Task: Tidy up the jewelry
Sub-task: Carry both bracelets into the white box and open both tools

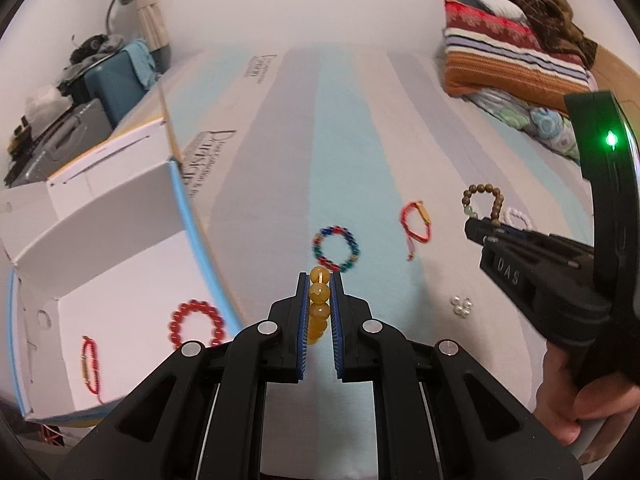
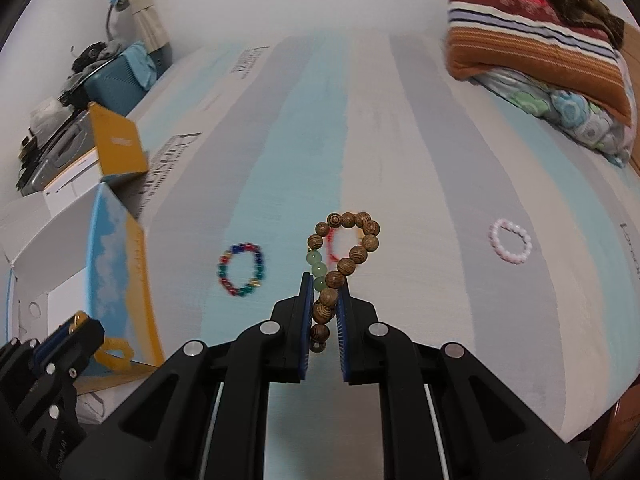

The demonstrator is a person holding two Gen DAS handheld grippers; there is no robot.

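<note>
Carrying a yellow bead bracelet (image 1: pixel 319 308) in the clamped left gripper (image 1: pixel 319 280) and a wooden bead bracelet (image 2: pixel 344 256) in the clamped right gripper (image 2: pixel 325 284), the person is partway through: two red bracelets (image 1: pixel 196 322) are lying in the white box (image 1: pixel 120 216), several others are waiting on the bed (image 1: pixel 280 160).

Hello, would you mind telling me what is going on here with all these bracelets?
A person is sorting bracelets from a striped bed into a white box. The left gripper is shut on a yellow bead bracelet, and the right gripper on a wooden bead bracelet. A red bead bracelet lies in the box already; a multicoloured bracelet waits on the bed.
</note>
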